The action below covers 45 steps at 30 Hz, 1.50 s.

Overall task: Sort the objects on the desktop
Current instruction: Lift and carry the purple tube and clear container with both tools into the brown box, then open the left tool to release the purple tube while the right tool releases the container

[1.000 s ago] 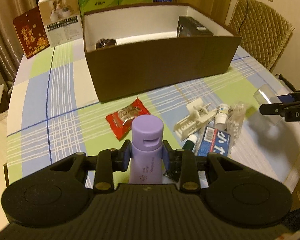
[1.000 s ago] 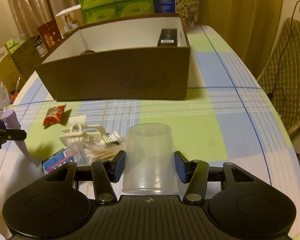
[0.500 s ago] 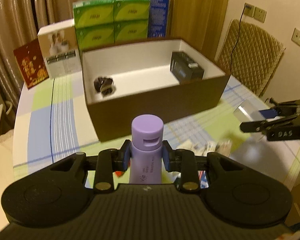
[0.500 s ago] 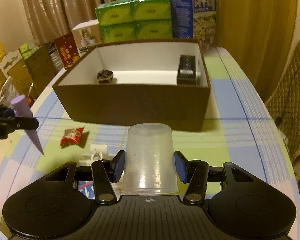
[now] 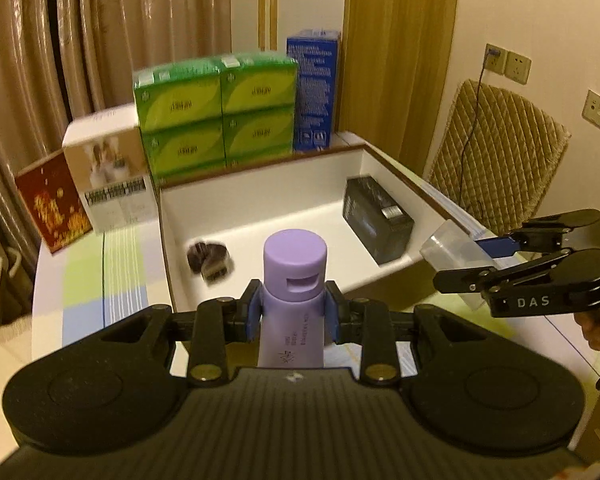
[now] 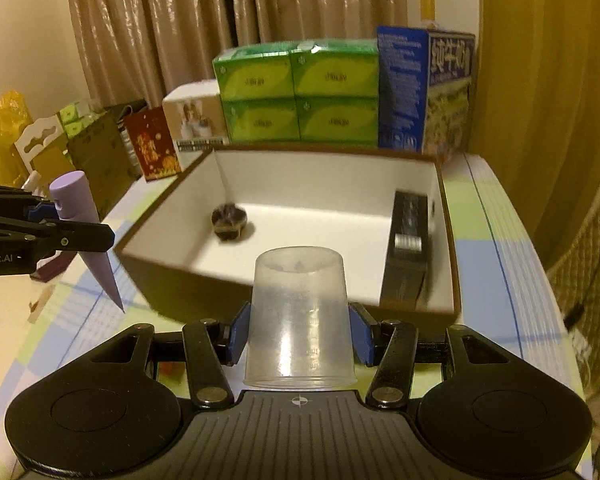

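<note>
My left gripper [image 5: 294, 316] is shut on a purple tube [image 5: 294, 276], cap up, held in the air before the near wall of the brown box [image 5: 168, 256]. In the right wrist view the same purple tube [image 6: 82, 216] hangs left of the box [image 6: 448, 240], its flat end pointing down. My right gripper [image 6: 298, 334] is shut on an upside-down clear plastic cup [image 6: 300, 316], just short of the box's near wall. The cup [image 5: 456, 248] also shows at the right of the left wrist view. Inside the box lie a black case [image 6: 408, 248] and a small dark wrapped item [image 6: 228, 220].
Green cartons [image 6: 296, 92], a blue carton [image 6: 424, 88], a white box [image 6: 192, 120] and a red card [image 6: 150, 148] stand behind the box. A quilted chair [image 5: 500, 152] is at the right. The plaid tablecloth [image 6: 496, 256] runs to the table's right edge.
Both grippers have risen and moved toward the box with their loads; its inside now shows from above. The loose items on the cloth have dropped out of view.
</note>
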Each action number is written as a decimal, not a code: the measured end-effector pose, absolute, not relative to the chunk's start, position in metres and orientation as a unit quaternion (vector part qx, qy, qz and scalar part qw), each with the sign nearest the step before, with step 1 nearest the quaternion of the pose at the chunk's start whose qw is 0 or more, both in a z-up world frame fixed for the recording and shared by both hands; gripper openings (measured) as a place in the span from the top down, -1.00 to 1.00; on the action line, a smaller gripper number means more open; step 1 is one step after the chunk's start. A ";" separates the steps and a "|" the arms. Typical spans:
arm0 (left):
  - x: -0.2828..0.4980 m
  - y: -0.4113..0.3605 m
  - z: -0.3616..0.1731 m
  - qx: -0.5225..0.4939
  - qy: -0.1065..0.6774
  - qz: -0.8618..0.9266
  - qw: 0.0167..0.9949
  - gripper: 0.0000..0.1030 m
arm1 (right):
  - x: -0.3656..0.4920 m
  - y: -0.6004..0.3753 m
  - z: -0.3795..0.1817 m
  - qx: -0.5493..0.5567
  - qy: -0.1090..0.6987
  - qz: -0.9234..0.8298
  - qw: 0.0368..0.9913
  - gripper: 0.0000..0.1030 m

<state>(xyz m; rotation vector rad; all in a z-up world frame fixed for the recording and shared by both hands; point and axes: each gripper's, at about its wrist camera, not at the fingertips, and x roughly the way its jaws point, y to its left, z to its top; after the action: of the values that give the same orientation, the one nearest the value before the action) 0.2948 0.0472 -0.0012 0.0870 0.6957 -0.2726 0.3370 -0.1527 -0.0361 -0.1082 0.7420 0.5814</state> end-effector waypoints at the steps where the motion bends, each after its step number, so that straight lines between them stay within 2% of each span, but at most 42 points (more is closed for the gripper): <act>1: 0.301 0.047 0.001 0.045 0.337 -0.134 0.931 0.47 | 0.343 -0.150 -0.035 -0.053 0.355 0.281 0.890 0.04; 10: 0.366 0.046 0.003 0.050 0.339 -0.130 0.930 0.47 | 0.406 -0.124 -0.032 -0.053 0.348 0.279 0.894 0.04; 24: 0.461 0.040 -0.053 0.040 0.405 -0.109 0.907 0.47 | 0.495 -0.097 -0.074 -0.057 0.400 0.250 0.880 0.04; 35: 0.517 0.045 -0.100 0.021 0.460 -0.083 0.884 0.47 | 0.526 -0.085 -0.100 -0.070 0.429 0.231 0.871 0.04; 45: 0.541 0.045 -0.118 0.004 0.479 -0.071 0.875 0.47 | 0.536 -0.079 -0.106 -0.077 0.430 0.227 0.870 0.04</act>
<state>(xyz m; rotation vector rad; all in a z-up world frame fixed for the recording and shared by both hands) 0.5412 0.0454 -0.1182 0.0087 0.9999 -0.1481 0.5363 -0.0787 -0.1061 -0.1615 0.8987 0.4756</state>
